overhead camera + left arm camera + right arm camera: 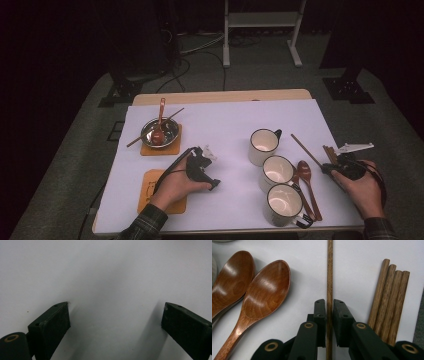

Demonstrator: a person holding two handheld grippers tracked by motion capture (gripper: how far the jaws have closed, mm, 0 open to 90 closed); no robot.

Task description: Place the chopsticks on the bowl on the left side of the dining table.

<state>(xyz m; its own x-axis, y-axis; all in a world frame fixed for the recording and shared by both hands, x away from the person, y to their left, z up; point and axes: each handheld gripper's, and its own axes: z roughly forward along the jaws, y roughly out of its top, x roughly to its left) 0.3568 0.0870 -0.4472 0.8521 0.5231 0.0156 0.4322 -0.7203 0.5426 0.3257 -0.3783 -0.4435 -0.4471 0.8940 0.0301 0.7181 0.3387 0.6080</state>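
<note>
My right gripper (329, 302) is shut on a single dark wooden chopstick (329, 270) that lies on the white table cover; its pads sit against both sides of the stick. From above, this gripper (332, 165) is at the table's right edge, with the chopstick (305, 148) running up and to the left from it. A bundle of several chopsticks (390, 295) lies just right of the jaws, and two wooden spoons (265, 290) lie to the left. My left gripper (116, 315) is open above bare white cover, and in the high view it (212, 170) is left of centre.
Three white mugs (277, 170) stand in a diagonal row between the two hands. A metal bowl (167, 131) with a spoon and chopsticks across it sits on an orange coaster at the back left. A second orange coaster (150, 187) lies under the left forearm.
</note>
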